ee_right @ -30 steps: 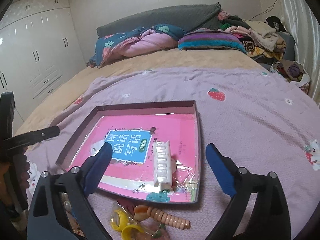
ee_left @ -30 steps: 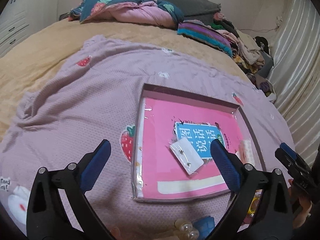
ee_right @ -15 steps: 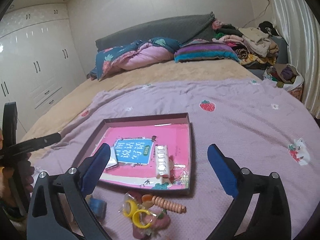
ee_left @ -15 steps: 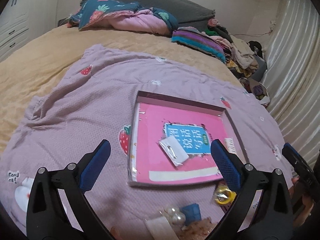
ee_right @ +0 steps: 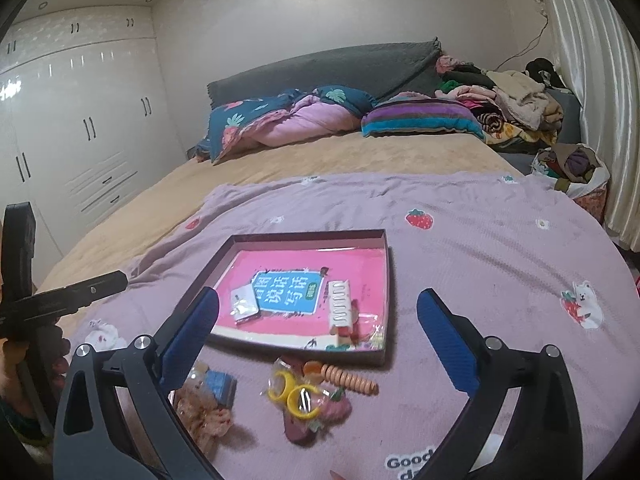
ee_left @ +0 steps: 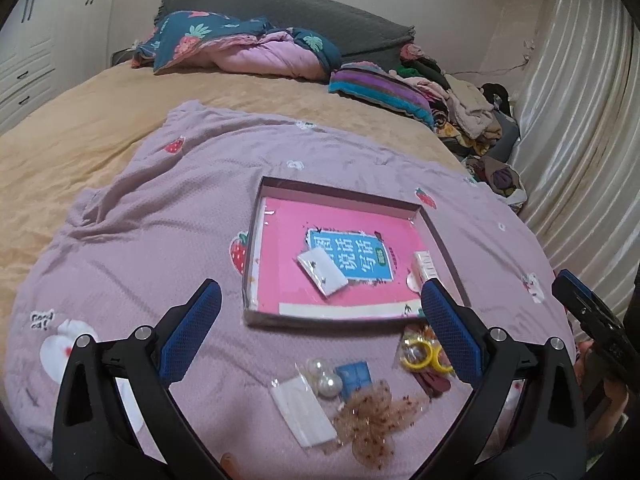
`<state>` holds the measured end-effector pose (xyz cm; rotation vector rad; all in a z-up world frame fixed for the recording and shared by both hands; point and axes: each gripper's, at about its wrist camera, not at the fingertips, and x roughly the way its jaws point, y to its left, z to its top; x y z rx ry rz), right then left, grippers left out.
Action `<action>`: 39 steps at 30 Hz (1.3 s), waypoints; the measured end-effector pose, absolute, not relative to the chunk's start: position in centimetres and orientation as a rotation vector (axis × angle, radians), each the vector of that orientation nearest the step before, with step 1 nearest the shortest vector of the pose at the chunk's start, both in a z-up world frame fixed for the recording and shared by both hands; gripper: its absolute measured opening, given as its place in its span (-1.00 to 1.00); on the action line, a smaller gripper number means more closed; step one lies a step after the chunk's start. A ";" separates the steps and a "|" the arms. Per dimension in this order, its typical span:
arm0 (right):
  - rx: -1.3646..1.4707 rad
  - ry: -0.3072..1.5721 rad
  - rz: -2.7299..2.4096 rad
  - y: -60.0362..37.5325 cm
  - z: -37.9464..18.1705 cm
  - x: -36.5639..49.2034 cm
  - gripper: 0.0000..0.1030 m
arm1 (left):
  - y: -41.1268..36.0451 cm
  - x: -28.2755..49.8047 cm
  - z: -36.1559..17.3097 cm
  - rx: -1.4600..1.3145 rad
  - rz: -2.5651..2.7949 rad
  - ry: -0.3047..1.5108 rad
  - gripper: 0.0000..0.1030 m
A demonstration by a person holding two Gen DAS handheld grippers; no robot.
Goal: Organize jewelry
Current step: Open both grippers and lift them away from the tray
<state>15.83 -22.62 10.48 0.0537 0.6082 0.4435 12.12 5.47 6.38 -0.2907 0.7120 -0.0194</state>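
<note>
both grippers have pulled back from the tray, left gripper and right gripper fingers wide and empty, exposing loose jewelry: pearl earrings and yellow rings await transfer beside it.

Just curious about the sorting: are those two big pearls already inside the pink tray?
No, the pearls lie on the purple blanket outside the tray, nearer the camera.
</note>
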 end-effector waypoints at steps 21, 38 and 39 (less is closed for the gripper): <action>0.004 0.711 0.368 -24.1 7.0 11.4 0.92 | 4.7 8.0 3.5 -0.257 -0.020 0.789 0.81; -0.085 0.803 0.406 -23.3 3.3 9.2 0.92 | 0.8 5.6 -0.8 -0.152 -0.107 0.892 0.81; -0.087 0.807 0.409 -23.3 3.2 9.2 0.92 | 0.1 5.3 -1.1 -0.127 -0.117 0.896 0.81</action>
